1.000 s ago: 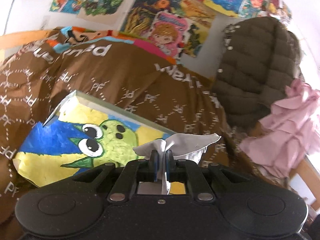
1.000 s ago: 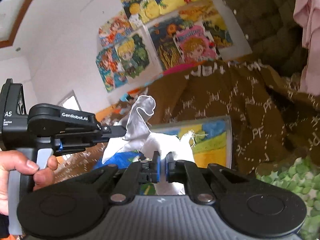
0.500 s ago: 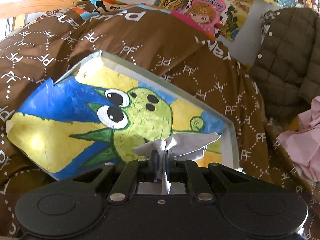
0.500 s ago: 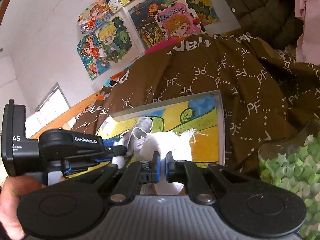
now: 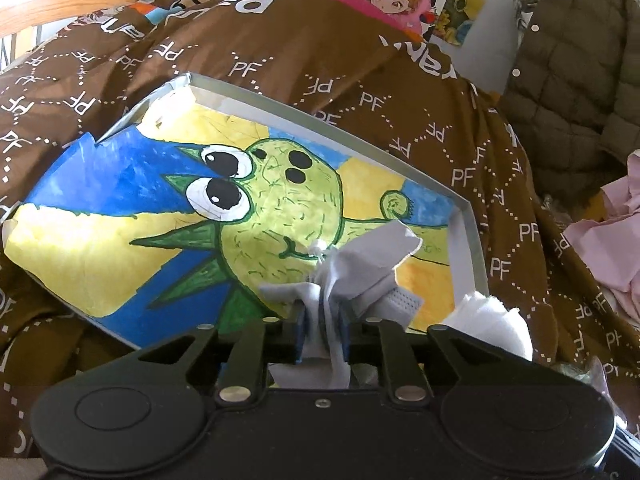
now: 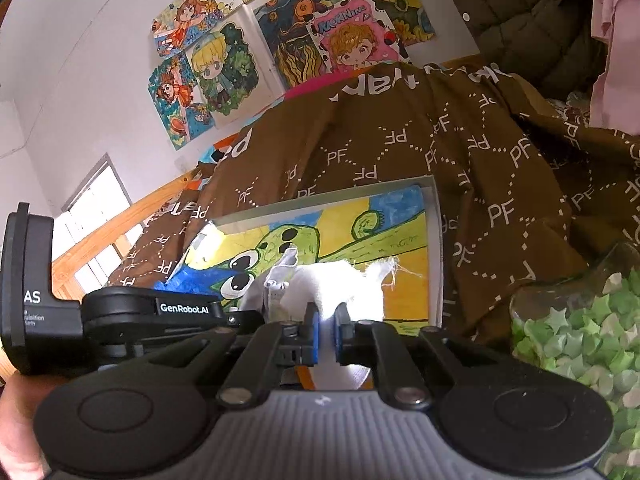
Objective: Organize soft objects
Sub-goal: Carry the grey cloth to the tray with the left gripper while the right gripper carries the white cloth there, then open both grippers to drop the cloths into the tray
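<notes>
A white-grey cloth (image 5: 360, 264) is pinched at one end in my left gripper (image 5: 322, 322), which is shut on it. Its other end (image 6: 340, 284) is pinched in my right gripper (image 6: 325, 334), also shut. The cloth hangs low over a painted board (image 5: 120, 208) showing a green cartoon creature, lying on a brown "PF" blanket (image 5: 400, 92). In the right wrist view the left gripper body (image 6: 120, 316) sits just to the left, and the board (image 6: 400, 240) lies ahead. A white bunch of the cloth (image 5: 492, 328) shows at the right of the left wrist view.
A dark olive quilted jacket (image 5: 580, 80) and pink ruffled fabric (image 5: 608, 232) lie at the right. A clear container of green paper stars (image 6: 580, 344) is at the lower right of the right wrist view. Drawings (image 6: 208, 68) hang on the wall; a wooden bed rail (image 6: 120, 232) runs left.
Both grippers have come down toward the painted board with the cloth still held between them; the board now fills more of both views, and the cloth has bunched up.
</notes>
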Demonstrator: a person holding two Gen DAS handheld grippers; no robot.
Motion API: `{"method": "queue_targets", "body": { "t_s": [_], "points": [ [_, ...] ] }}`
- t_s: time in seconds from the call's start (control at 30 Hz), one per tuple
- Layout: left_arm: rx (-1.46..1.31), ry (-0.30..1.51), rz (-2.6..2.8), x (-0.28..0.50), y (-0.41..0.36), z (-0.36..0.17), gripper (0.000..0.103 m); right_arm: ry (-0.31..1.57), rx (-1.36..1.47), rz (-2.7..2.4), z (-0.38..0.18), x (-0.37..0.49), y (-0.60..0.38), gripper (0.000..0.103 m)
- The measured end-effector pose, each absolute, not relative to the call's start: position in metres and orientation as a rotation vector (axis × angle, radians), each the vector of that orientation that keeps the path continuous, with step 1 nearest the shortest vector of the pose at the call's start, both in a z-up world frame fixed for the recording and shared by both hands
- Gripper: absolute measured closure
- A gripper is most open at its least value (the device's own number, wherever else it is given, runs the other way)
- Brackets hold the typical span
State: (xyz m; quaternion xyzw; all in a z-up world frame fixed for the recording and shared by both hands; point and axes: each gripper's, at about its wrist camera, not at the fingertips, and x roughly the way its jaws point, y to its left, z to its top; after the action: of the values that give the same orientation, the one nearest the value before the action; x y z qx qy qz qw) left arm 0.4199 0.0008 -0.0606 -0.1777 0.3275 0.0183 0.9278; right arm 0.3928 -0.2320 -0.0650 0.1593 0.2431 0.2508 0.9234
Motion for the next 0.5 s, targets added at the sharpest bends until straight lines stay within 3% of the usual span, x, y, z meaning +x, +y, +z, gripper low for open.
{"method": "queue_targets", "body": {
  "t_s": [0.23, 0.5],
  "points": [
    [-0.376, 0.656, 0.028, 0.416, 0.002, -0.057, 0.064, 0.506, 0.315, 0.508, -0.064, 0.393, -0.231, 0.084],
    [-0.395, 0.625, 0.025, 0.407, 0.005, -0.051, 0.042, 0.500, 0.292, 0.500, -0.060, 0.391, -0.230, 0.068]
  ]
}}
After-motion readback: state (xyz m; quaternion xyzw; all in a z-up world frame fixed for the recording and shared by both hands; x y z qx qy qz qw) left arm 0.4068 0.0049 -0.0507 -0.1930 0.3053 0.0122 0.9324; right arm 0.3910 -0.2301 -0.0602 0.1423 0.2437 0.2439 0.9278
